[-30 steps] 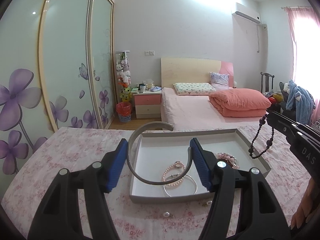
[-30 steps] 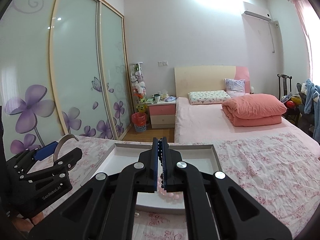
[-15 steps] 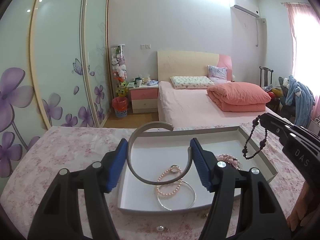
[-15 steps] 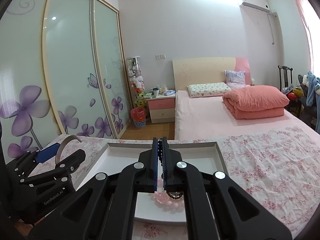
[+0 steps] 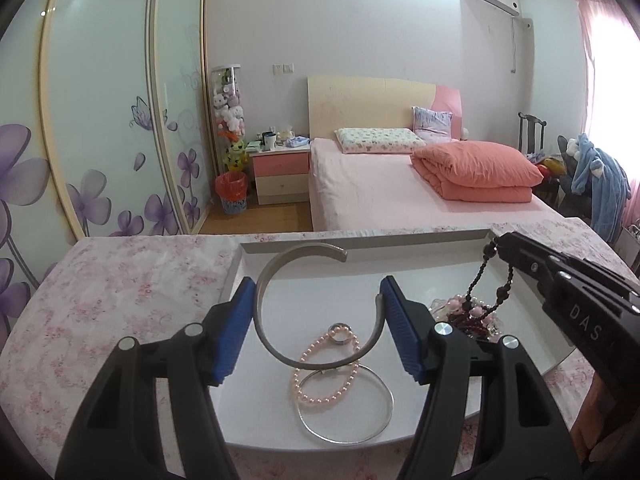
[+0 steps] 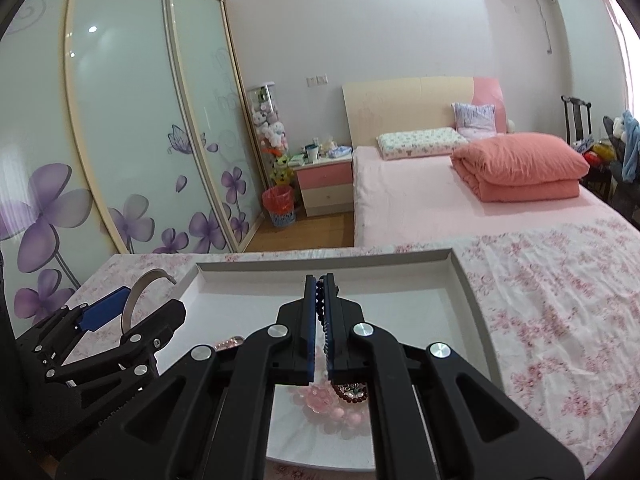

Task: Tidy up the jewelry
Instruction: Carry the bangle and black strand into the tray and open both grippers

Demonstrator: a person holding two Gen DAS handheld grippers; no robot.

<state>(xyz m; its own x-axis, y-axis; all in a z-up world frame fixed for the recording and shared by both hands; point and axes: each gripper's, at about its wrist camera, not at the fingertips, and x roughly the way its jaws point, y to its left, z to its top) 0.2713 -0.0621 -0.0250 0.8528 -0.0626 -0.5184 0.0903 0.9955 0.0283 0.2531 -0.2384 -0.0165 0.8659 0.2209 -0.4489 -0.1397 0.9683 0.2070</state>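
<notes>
My left gripper (image 5: 316, 286) is shut on a silver open cuff bangle (image 5: 296, 249), its blue pads pressing the cuff's two sides, held above the white tray (image 5: 360, 236). Below it in the tray lie a pink pearl bracelet (image 5: 320, 372) and a thin silver bangle (image 5: 384, 412). My right gripper (image 6: 320, 280) is shut on a dark bead bracelet (image 5: 502, 292). The bracelet hangs down to a pile of pink and dark red bead bracelets (image 5: 460, 312) at the tray's right. The right wrist view shows the beads (image 6: 320, 300) pinched between the pads and the cuff (image 6: 140, 284) at the left.
The tray sits on a table with a pink floral cloth (image 5: 120, 300). A person's hand (image 5: 608, 440) holds the right gripper at the lower right. Beyond the table's far edge are a bed (image 5: 400, 192), a nightstand (image 5: 280, 176) and sliding wardrobe doors (image 5: 100, 120).
Both grippers have moved forward and down over the tray, which now looks larger. The dark bead bracelet has sunk from above the tray's rim down to the pink pile.
</notes>
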